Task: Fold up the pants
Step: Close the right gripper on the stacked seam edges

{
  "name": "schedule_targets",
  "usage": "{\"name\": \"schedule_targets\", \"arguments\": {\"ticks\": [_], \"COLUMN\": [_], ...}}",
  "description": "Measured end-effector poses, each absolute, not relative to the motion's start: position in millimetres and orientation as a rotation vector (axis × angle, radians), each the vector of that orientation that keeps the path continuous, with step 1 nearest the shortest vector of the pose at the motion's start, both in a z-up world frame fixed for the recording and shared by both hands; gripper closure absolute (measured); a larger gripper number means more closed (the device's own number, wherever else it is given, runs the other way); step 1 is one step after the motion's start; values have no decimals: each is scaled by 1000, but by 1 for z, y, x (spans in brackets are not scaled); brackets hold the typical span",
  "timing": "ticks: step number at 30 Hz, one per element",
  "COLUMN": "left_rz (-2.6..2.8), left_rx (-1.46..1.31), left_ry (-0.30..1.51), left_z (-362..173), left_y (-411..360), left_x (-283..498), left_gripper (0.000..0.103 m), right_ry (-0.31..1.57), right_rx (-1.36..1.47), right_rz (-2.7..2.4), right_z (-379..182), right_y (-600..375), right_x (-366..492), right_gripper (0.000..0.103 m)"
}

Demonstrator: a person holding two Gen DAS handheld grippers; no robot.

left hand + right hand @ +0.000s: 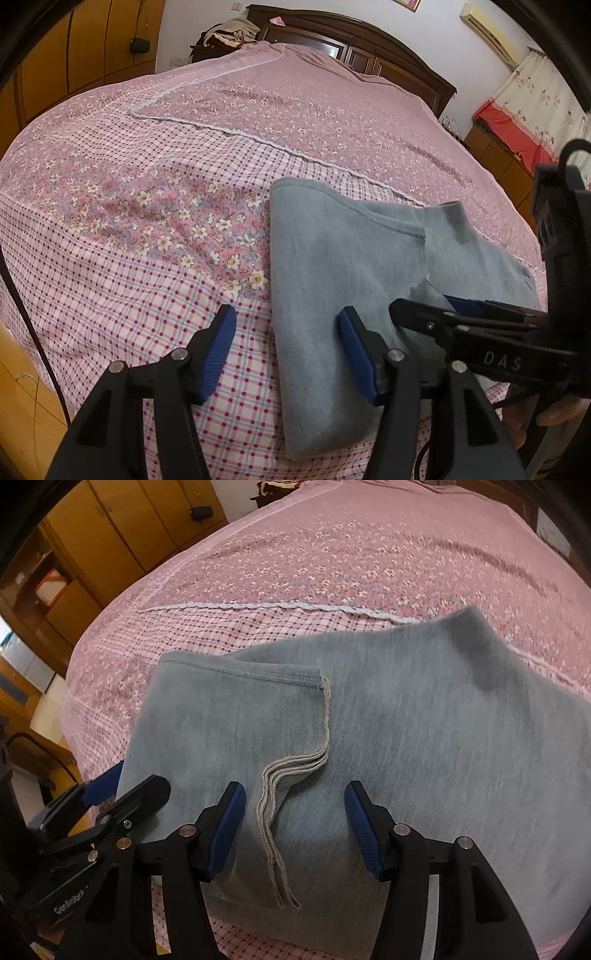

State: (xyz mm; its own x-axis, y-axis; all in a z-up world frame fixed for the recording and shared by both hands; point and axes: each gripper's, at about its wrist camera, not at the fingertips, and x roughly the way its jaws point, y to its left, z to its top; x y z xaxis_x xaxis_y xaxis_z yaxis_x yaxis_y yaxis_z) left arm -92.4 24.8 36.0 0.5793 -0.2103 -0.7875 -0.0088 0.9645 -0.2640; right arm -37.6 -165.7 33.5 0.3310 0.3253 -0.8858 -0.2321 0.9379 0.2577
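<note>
Grey-blue pants point(332, 258) lie folded on the pink floral and checked bedspread point(147, 221), near the bed's front edge. My left gripper point(286, 325) hangs open over the fold's left edge, one pad above the sheet and the other above the cloth, with nothing pinched. Over the top layer of the pants point(424, 738), my right gripper point(295, 797) is also open. It straddles the pale stacked hem edges point(273, 812) without gripping them. The two grippers are close together: the right gripper point(443, 314) shows beside the left one, and the left gripper point(122, 794) shows at the pants' left side.
A dark wooden headboard point(369, 40) stands at the far end of the bed. Wooden wardrobes point(122, 528) line the left wall. A low cabinet and a curtain point(535, 99) stand at the right. A hand point(561, 413) holds the right gripper. Wooden floor point(22, 406) lies left of the bed.
</note>
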Motion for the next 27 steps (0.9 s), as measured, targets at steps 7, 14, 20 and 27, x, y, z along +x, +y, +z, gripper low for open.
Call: {"name": "schedule_targets", "arguments": {"ticks": [7,14,20,27], "left_rz": [-117,-116,-119,-118], "left_rx": [-251,-258,-246,-232], "left_ry": [949,951,953,954], "left_z": [37,35,34,33], "left_y": [24,24,24,23], "left_x": [-92,-92,-91,-91], "left_gripper": [42,41,40,39], "right_ry": [1181,1168,1181,1176], "right_rx": [116,120,146,145], "right_rz": [379,428,437,445], "right_z": [30,39,30,23], "right_y": [-168,-159,-159,-162], "right_x": [-36,-42,-38,-40], "right_gripper": [45,74,74,74]}}
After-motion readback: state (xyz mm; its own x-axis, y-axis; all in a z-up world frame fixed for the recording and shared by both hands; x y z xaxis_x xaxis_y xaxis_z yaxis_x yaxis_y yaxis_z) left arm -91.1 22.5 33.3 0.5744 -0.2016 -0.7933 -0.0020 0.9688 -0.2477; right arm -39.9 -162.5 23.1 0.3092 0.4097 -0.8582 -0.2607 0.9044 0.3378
